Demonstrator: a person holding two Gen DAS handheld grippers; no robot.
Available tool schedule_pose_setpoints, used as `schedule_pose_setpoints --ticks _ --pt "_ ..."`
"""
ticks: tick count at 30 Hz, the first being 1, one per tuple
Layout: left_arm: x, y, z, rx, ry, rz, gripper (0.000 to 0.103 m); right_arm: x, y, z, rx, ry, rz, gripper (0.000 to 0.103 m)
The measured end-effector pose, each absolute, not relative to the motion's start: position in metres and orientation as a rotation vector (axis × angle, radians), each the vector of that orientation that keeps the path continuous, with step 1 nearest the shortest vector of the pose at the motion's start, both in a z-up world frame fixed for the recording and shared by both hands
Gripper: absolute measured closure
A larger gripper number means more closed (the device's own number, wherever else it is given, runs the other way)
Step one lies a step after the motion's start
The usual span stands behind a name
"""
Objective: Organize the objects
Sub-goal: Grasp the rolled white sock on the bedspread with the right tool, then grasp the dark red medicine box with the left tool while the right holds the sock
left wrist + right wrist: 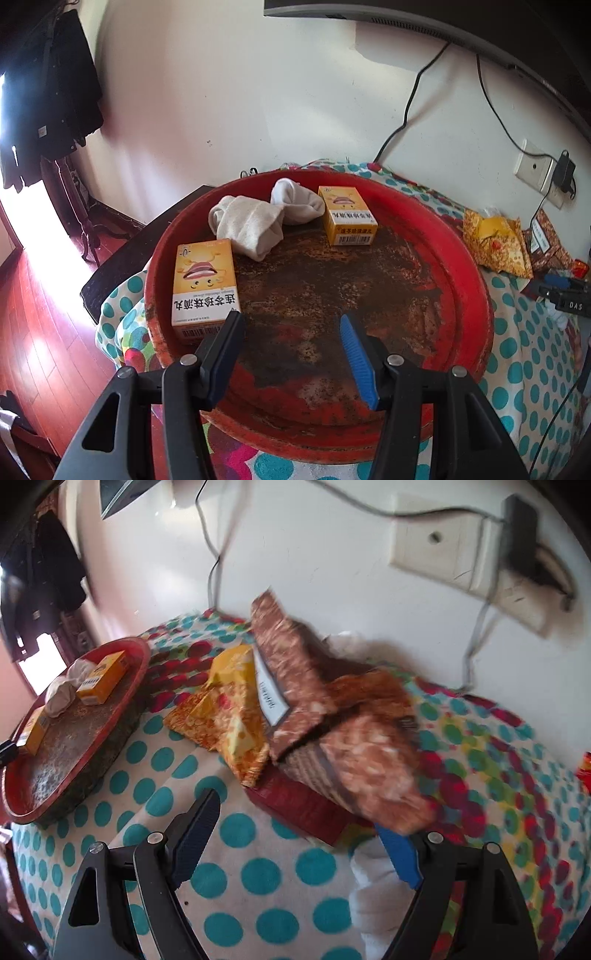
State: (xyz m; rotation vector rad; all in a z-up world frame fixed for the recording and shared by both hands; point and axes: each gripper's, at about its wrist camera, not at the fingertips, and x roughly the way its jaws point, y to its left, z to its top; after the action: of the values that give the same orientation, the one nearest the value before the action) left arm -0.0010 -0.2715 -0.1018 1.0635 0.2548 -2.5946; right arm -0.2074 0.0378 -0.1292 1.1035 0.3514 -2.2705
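1. The left gripper (291, 328) is hanging over the near part of the red tray (469, 258) with its jaws parted and nothing between them; the left finger (225, 347) is sitting just in front of the near yellow box (205, 284).
2. The right gripper (295, 830) is hovering over the dotted cloth (236, 878), jaws spread wide and gripping nothing; its blue pad (400, 856) is partly hidden under the edge of a brown snack packet (373, 764), and whether they are touching cannot be told through the blur.
3. The near yellow box is lying at the tray's left rim, and a second yellow box (347, 216) is lying at the far side, well apart from it.
4. Two rolled white socks (266, 218) are lying between the boxes on the tray, the right one touching the far box.
5. Beside the tray, on the cloth, a yellow snack packet (229, 712) is lying against a heap of brown packets, with a dark red flat box (299, 805) showing beneath them.
6. Behind, cables are hanging down the white wall (332, 561) to a wall socket (439, 550).
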Motion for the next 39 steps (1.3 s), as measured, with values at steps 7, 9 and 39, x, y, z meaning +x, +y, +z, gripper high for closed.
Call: schedule_pose_setpoints --ticks 7,9,39 --pt "0.001 -0.261 -0.099 1.031 0.174 -2.608 0.047 -0.167 0.021 -0.125 1.06 0.257 -2.044 0.02" --pt "0.001 -0.257 -0.098 1.03 0.158 -2.61 0.047 -0.151 0.022 -0.12 1.02 0.277 -2.047 0.021" --pt "-0.1 -0.047 -0.094 1.457 0.217 -2.755 0.047 -0.151 0.148 -0.144 1.096 0.308 -2.49 0.078"
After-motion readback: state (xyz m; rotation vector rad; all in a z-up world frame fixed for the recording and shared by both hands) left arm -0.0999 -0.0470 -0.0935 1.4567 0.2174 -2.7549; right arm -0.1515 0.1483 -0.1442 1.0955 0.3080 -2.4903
